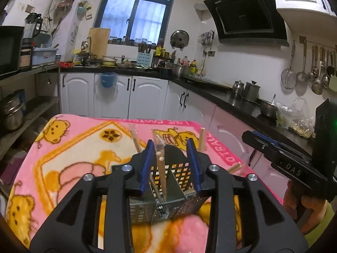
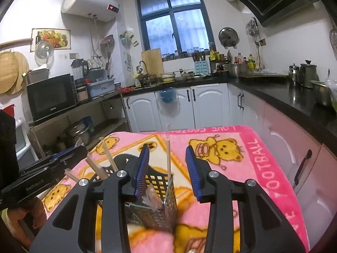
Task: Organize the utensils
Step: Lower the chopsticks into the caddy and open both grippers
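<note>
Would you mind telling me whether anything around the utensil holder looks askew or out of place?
Nothing is spilled or damaged. The wooden chopsticks lean at different angles in the black perforated metal utensil holder on the pink bear-print blanket, rather than standing together.

Both grippers, the left gripper (image 1: 171,164) and the right gripper (image 2: 167,169), are built from black plastic frames fastened with silver round-headed screws, and their fingers (image 1: 147,166) are lined with ribbed blue pads; white lettering is printed on each body

Both claws point slightly downward — left claw (image 1: 171,164) and right claw (image 2: 167,169) — jaws parted, gripping nothing.
</note>
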